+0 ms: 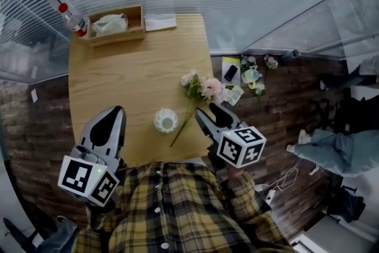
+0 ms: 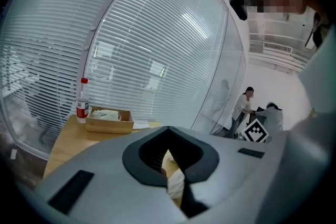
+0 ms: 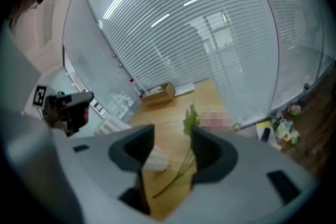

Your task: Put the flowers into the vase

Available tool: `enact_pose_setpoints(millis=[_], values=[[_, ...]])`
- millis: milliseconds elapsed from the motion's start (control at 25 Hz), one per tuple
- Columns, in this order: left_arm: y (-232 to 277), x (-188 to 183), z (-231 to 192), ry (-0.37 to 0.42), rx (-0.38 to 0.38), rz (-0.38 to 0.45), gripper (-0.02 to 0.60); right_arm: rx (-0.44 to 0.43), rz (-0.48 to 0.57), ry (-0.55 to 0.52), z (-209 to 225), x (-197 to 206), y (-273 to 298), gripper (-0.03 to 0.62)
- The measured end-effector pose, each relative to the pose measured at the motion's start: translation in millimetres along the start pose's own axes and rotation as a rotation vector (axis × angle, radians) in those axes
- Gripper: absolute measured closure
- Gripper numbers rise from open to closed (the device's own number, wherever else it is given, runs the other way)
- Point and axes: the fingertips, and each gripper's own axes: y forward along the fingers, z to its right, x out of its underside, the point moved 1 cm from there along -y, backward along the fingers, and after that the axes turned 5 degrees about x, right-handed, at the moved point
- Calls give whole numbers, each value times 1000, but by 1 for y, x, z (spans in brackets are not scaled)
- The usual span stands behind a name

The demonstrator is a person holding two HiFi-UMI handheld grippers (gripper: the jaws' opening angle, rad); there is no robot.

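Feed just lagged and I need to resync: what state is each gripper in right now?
Left gripper: closed, holding nothing.
Right gripper: open, holding nothing; the flowers lie on the table ahead of it.

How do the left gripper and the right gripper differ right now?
The left gripper has its jaws shut; the right gripper has them open. The left gripper is left of the vase, apart from the flowers; the right gripper is close beside the flowers' stems. Both are empty.
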Motion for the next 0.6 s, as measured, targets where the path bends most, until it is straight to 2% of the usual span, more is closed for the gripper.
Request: enact_pose_setpoints(millis=[600], values=[[8, 19, -13, -21, -14, -73, 572, 55, -147, 174, 41, 67, 57, 362]])
